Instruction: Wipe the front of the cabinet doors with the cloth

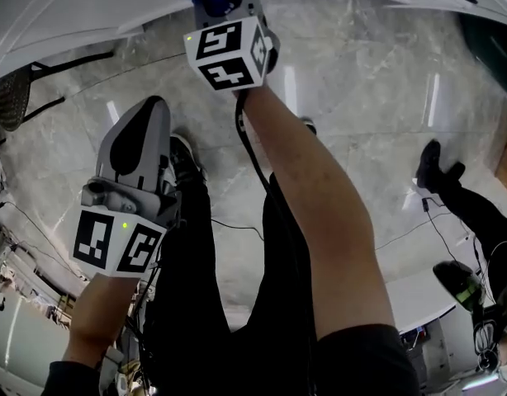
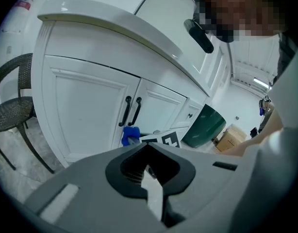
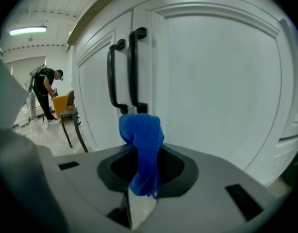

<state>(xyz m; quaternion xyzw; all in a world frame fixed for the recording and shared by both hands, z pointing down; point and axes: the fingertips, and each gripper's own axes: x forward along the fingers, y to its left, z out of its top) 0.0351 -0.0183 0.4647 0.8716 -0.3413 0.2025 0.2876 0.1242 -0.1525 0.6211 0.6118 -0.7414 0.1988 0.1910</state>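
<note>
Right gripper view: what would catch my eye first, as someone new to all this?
The bright blue cloth, pinched in the right gripper, close to the white cabinet doors just below their black handles. The left gripper, shut and empty, is held farther from the doors.

Bunched blue fuzzy cloth [image 3: 141,130] pinched in my right claw [image 3: 143,171], its wad sticking up, close before the shut white panelled cabinet doors [image 3: 212,81], I see it just below their black bar handles [image 3: 134,69]

A mock kitchen in a large hall: white cabinet doors [image 2: 91,115], marble floor [image 1: 361,81], loose cables [image 1: 237,226], far-right cardboard box [image 2: 230,140].
</note>
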